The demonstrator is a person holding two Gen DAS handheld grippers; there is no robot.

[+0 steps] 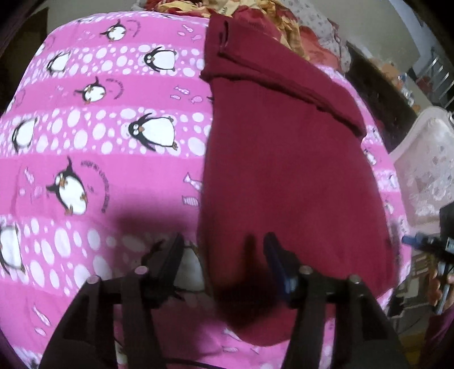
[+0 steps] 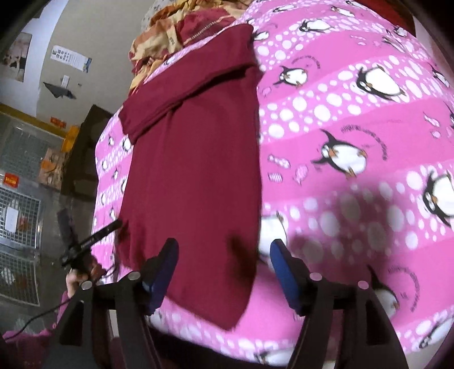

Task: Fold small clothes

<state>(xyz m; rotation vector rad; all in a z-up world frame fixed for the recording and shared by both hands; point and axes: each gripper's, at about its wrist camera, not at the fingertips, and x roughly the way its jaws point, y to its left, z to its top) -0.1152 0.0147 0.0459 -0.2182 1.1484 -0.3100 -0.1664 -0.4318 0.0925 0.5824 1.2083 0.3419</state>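
Note:
A dark red garment [image 1: 283, 170] lies flat on the pink penguin-print bedsheet [image 1: 99, 142], partly folded, with a sleeve or flap folded across its far end. My left gripper [image 1: 224, 244] is open and empty, hovering over the garment's near corner. In the right wrist view the same garment [image 2: 195, 156] runs lengthwise, and my right gripper [image 2: 224, 249] is open and empty above its near edge. The other gripper [image 2: 93, 241] shows at the garment's left edge in this view, and it shows at the right edge of the left wrist view [image 1: 425, 244].
A heap of red and yellow clothes [image 1: 255, 17] lies at the far end of the bed. A white plastic basket [image 1: 425, 170] stands beside the bed. Wire cages [image 2: 20, 198] and a dark box [image 2: 85, 147] stand on the floor past the bed's edge [image 2: 99, 170].

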